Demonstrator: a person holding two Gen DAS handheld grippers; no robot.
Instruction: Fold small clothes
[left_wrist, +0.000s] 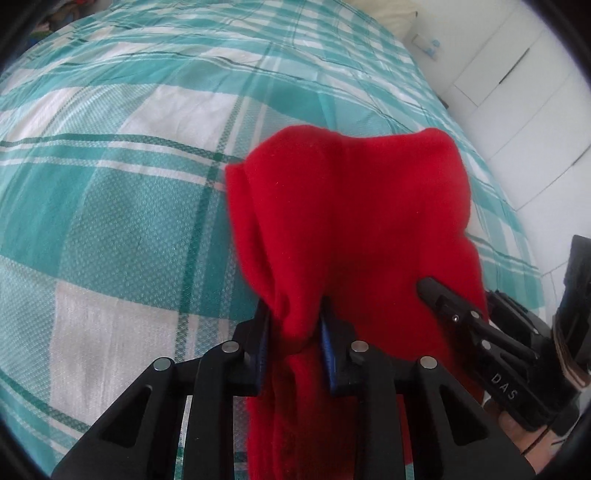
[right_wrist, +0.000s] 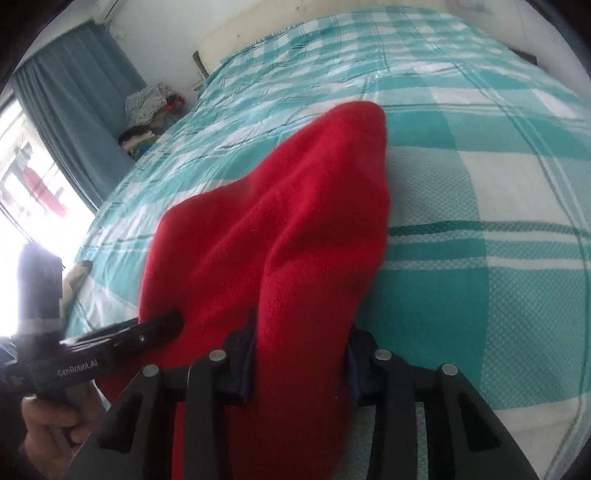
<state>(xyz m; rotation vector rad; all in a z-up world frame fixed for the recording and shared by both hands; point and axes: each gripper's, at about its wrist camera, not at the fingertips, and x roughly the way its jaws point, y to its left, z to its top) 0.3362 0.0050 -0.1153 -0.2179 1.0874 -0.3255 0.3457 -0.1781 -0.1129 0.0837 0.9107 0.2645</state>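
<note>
Red fleece garment (left_wrist: 347, 221), bunched, clamped between the blue pads of the left gripper (left_wrist: 295, 332) and likewise pinched in the right gripper (right_wrist: 301, 354); both sets of jaws closed on cloth. Its lower part is cut off below the fingers, so the type of garment is unclear. It is held up over a teal-and-white checked bedspread (left_wrist: 129, 206). A heap of clothes (right_wrist: 147, 110), indistinct, lies near the blue curtain (right_wrist: 74, 110).

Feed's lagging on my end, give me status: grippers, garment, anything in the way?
Left hand-held gripper and right hand-held gripper both clamped on red garment. Garment bunched, over plaid bedspread. Nothing in the way.
</note>
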